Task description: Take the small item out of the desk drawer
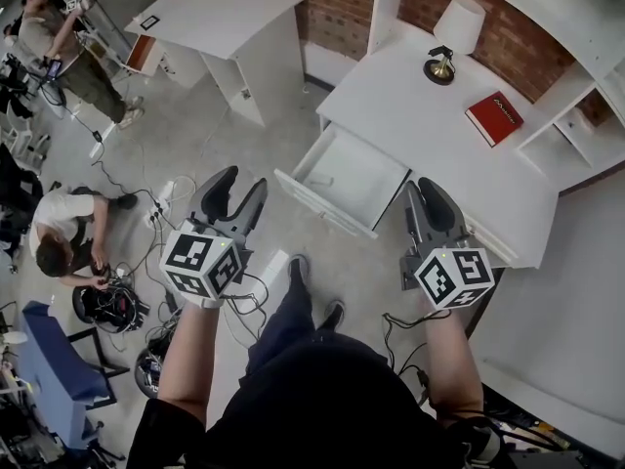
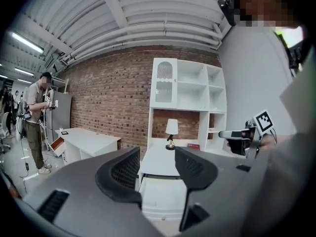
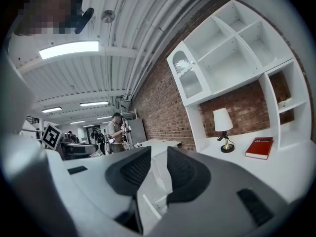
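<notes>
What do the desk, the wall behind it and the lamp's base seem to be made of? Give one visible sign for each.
Desk: probably painted or laminated board. It is smooth, matte white, with flat panels and crisp edges.
Wall: bare red brick, with pale mortar lines between the courses.
Lamp base: likely brass-toned metal, since it glints gold.

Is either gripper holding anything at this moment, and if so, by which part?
Nothing is held. The left gripper has its jaws apart with nothing between them; the right gripper is likewise open and empty.
</notes>
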`<state>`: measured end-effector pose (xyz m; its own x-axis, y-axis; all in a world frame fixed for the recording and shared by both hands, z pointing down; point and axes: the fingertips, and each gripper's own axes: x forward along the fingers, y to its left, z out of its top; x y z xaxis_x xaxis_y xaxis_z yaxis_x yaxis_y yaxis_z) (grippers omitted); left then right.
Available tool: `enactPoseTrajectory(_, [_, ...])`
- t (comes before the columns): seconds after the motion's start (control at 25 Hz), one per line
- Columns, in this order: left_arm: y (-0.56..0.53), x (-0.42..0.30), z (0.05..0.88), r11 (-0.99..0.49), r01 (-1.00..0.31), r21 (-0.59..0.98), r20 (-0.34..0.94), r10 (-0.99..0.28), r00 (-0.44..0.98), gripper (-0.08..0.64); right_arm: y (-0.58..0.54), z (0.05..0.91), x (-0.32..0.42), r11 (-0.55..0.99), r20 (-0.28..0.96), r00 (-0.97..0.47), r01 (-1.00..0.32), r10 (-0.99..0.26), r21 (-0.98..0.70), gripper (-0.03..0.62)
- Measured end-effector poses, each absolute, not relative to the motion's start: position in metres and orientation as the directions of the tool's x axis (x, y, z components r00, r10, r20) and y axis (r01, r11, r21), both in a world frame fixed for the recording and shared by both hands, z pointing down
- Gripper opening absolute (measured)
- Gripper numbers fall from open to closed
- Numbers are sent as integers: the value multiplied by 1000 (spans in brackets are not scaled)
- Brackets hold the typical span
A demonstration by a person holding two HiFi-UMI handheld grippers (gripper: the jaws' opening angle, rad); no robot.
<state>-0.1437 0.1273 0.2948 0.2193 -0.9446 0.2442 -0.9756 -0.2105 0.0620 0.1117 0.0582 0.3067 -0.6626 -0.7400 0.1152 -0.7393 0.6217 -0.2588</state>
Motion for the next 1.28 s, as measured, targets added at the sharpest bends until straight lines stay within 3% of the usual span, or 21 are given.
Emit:
enactPoseTrajectory(0.44, [22, -180, 349, -280, -951, 129, 315, -898, 307, 216, -19, 327, 95, 533, 182, -580, -808, -794, -251, 97])
enactPoseTrajectory(0.64, [-29, -194, 376, -375, -926, 43, 377, -853, 362, 216, -62, 339, 74, 488, 220, -537, -839, -814, -242, 97])
enactPoseTrajectory(1.28, [-120, -165, 538, -664, -742, 94, 610, -550, 570, 216, -127, 390, 64, 338, 324, -417, -901, -849, -272, 87])
